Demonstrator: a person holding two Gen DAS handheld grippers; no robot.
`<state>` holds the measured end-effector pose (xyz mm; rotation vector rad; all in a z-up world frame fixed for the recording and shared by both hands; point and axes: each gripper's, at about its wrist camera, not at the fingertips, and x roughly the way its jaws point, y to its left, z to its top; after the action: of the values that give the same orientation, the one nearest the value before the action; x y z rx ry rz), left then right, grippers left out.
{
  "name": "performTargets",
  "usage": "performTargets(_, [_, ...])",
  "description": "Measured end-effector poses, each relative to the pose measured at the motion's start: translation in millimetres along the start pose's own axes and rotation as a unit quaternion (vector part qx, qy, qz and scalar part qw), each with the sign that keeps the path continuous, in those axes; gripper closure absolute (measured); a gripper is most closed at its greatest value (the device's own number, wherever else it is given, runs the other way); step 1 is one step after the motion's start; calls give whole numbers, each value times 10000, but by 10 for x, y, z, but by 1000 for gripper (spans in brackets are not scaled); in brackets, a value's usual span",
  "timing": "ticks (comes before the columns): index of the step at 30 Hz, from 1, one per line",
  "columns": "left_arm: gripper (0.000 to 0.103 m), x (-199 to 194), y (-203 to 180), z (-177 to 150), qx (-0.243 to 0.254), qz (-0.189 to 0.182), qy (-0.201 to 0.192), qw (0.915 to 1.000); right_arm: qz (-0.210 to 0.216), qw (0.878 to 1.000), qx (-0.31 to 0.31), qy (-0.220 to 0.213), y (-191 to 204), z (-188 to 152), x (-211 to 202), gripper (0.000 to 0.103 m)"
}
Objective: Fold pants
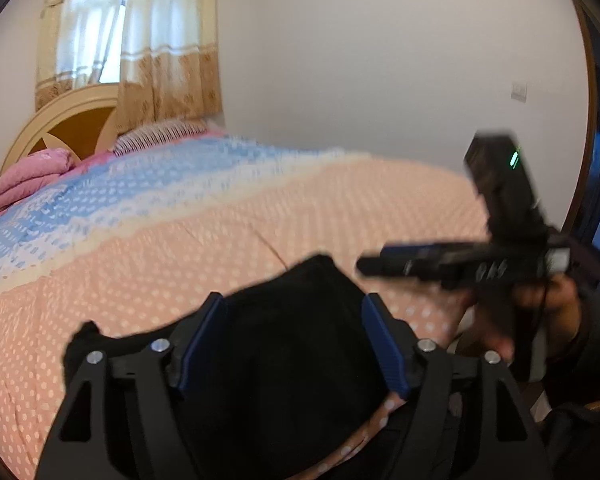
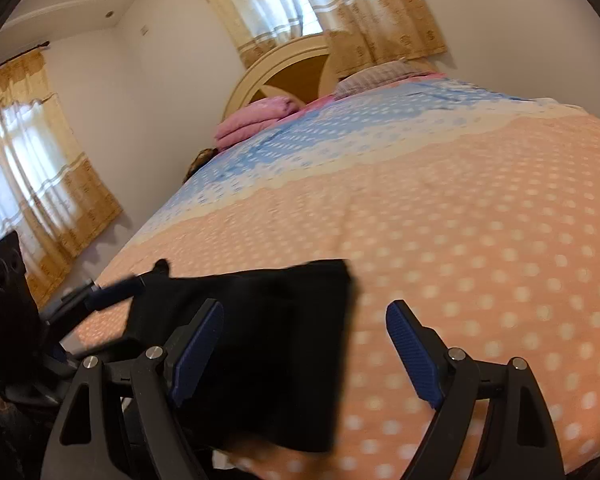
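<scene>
Folded black pants (image 2: 268, 344) lie on the bed (image 2: 480, 220); left tool (image 1: 292, 348) and right tool (image 2: 304, 356) gape apart, seemingly gripping nothing.

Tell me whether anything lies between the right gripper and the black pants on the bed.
Nothing visible does. The right gripper is open directly over the edge of the black pants, which lie on the dotted bedspread.

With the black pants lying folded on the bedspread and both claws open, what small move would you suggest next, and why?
Probably draw both claws back off the bed. The pants lie in a compact folded block on the bedspread. The left claw and the right claw both stand open, and neither grips the cloth, so the fold looks done.
</scene>
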<state>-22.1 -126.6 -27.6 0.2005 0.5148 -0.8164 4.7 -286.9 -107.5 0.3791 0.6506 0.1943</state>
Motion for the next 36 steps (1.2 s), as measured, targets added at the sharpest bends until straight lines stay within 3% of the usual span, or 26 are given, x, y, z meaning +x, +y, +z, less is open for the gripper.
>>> performTargets(3, [6, -159, 154, 12, -169, 349, -278, 9989, 108, 9997, -35, 228, 124, -37, 90, 18])
performTargets(5, [5, -221, 308, -25, -301, 681, -358, 9966, -54, 9992, -178, 358, 208, -80, 128, 19])
performTargets(7, [5, -225, 501, -118, -493, 974, -249, 9937, 109, 9981, -247, 555, 235, -117, 170, 23])
performTargets(9, [5, -185, 657, -219, -719, 1210, -134, 9900, 163, 9958, -280, 856, 247, -148, 284, 39])
performTargets(11, [5, -120, 853, -330, -1067, 1387, 40, 9846, 108, 9944, -295, 1011, 238, -176, 377, 43])
performTargets(13, [5, -48, 993, -417, -1344, 1473, 112, 9799, 7, 9938, -326, 1059, 198, -169, 454, 62])
performTargets(14, [5, -15, 1039, -442, -1432, 1507, 160, 9780, 84, 9941, -324, 1034, 185, -137, 465, 81])
performTargets(16, [5, 51, 1099, -478, -1516, 1589, 248, 9753, 212, 9950, -302, 929, 186, -55, 440, 93])
performTargets(21, [5, 103, 1102, -499, -1484, 1670, 296, 9743, 181, 9973, -607, 368, 328, 167, 210, 93])
performTargets(24, [3, 113, 1061, -517, -1384, 1695, 313, 9753, -168, 9966, -771, 223, 319, 178, 135, 93])
performTargets(26, [1, 175, 1050, -553, -1284, 1761, 392, 9752, -343, 9967, -642, 346, 201, 162, 188, 93])
performTargets(29, [0, 313, 1046, -639, -1078, 1867, 600, 9747, -345, 9947, -352, 900, -38, 44, 439, 93])
performTargets(32, [0, 357, 1081, -703, -1131, 1818, 694, 9743, -298, 9957, -298, 829, -84, 16, 444, 93])
performTargets(36, [0, 260, 1113, -655, -1122, 1890, 639, 9734, -396, 9963, -384, 659, -36, 74, 290, 83])
